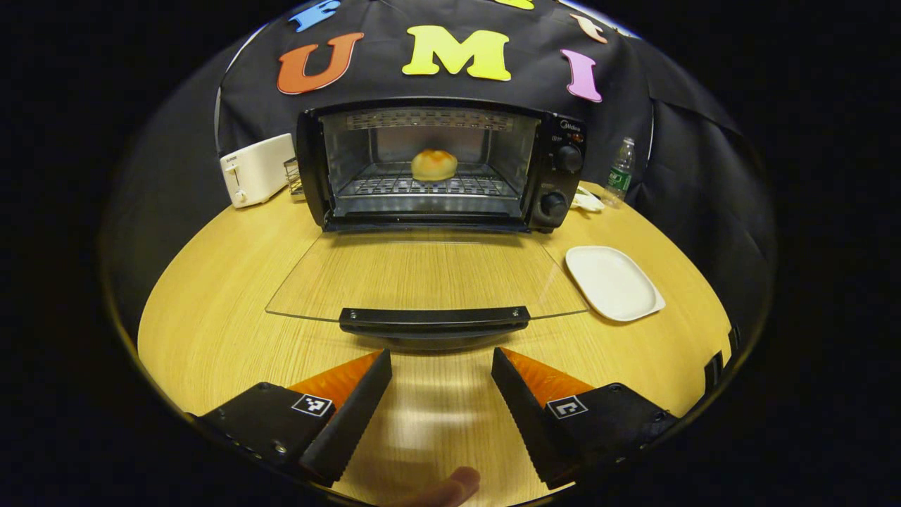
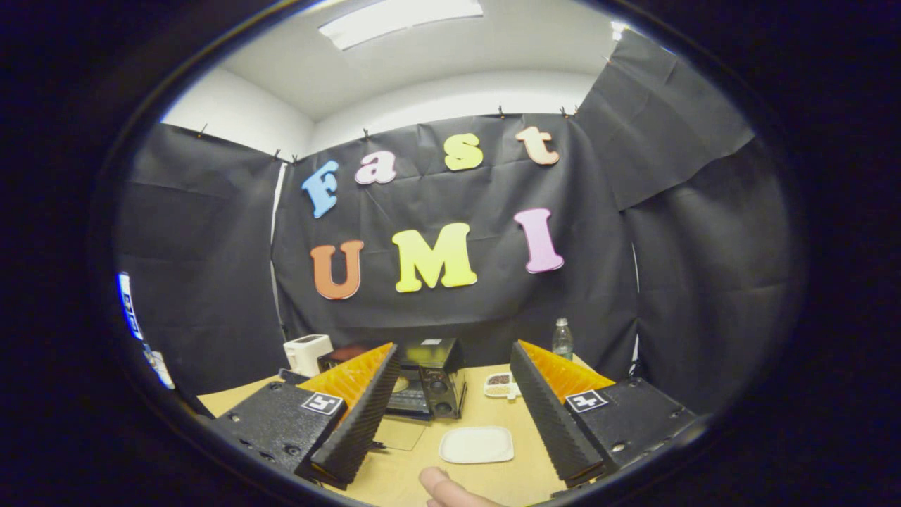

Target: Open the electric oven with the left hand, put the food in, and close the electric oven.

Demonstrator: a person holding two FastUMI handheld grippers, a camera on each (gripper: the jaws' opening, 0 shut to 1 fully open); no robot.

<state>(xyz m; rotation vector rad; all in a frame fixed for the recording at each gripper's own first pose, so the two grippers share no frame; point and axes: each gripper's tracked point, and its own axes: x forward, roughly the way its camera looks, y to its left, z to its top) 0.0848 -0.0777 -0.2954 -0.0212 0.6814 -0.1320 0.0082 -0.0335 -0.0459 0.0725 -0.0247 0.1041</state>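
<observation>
The electric oven [image 1: 436, 165] stands at the back of the round desk [image 1: 211, 317], against the booth wall, with a bun [image 1: 434, 165] on its rack. Its glass door [image 1: 429, 274] lies flat open toward the desk's middle, handle [image 1: 434, 320] at the front edge. The left gripper [image 1: 441, 380] hovers just before that handle, fingers wide and holding nothing. Right of the door sits a white plate [image 1: 614, 282]; left of the oven, a toaster [image 1: 257, 169]; right, a bottle [image 1: 620, 172]. The right gripper [image 2: 454, 394] is raised well back from the oven, fingers wide, empty.
</observation>
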